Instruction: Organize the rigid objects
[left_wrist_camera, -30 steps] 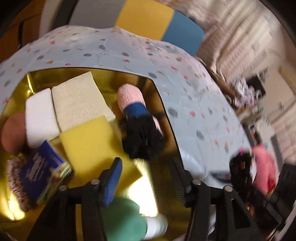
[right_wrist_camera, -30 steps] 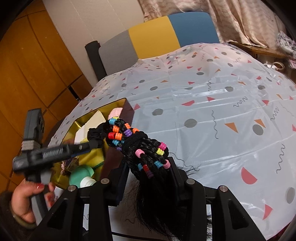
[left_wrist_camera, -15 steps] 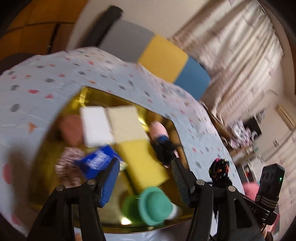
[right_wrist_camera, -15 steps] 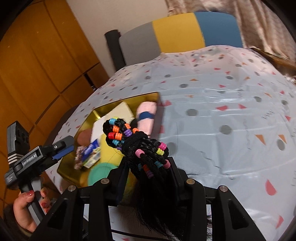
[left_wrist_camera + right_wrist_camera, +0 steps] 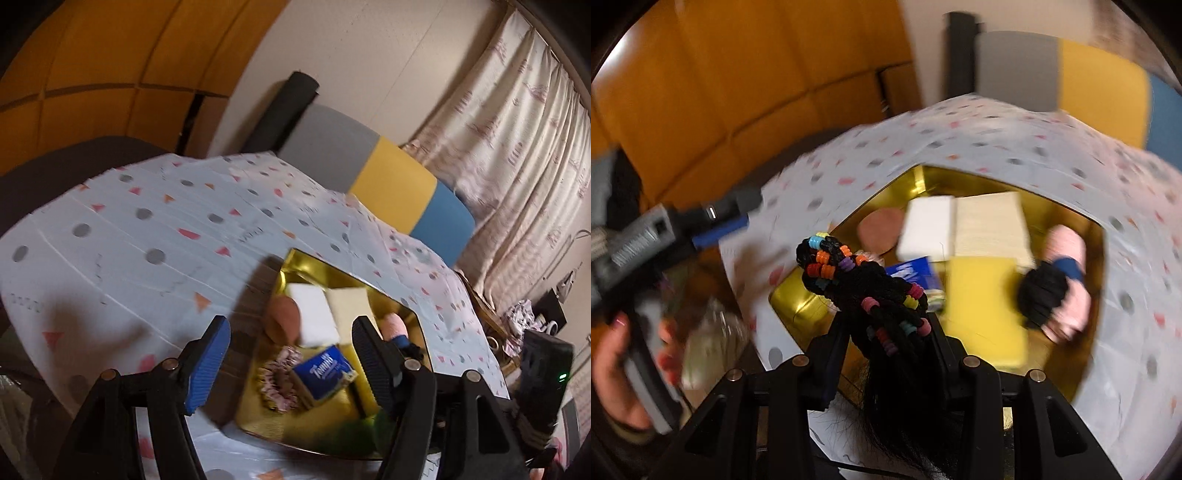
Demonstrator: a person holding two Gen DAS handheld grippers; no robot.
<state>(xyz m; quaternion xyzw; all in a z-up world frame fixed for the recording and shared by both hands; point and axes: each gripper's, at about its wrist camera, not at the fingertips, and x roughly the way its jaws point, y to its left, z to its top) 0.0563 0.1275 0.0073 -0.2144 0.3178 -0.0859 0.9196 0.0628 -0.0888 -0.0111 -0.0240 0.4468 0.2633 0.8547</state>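
Note:
My right gripper point(image 5: 882, 343) is shut on a black braided hairpiece with coloured beads point(image 5: 860, 284) and holds it above the near left corner of the gold tray point(image 5: 798, 299). In the tray lie a white sponge point(image 5: 925, 229), a cream pad point(image 5: 990, 225), a yellow sponge point(image 5: 982, 310), a blue tissue pack point(image 5: 916, 273), a brown puff point(image 5: 879, 230) and a pink doll with black hair point(image 5: 1060, 288). My left gripper point(image 5: 291, 354) is open and empty, held above the tray's left edge point(image 5: 255, 369). It also shows at the left of the right wrist view point(image 5: 716, 225).
The table wears a pale blue patterned cloth point(image 5: 147, 236). A grey, yellow and blue chair point(image 5: 384, 177) stands behind it. Orange wall panels point(image 5: 720, 92) are at the left, curtains point(image 5: 517, 129) at the right. A frilly scrunchie point(image 5: 277, 380) lies in the tray.
My left gripper has pulled back up and to the left, away from the tray. My right gripper has carried the hairpiece left, over the tray's near corner.

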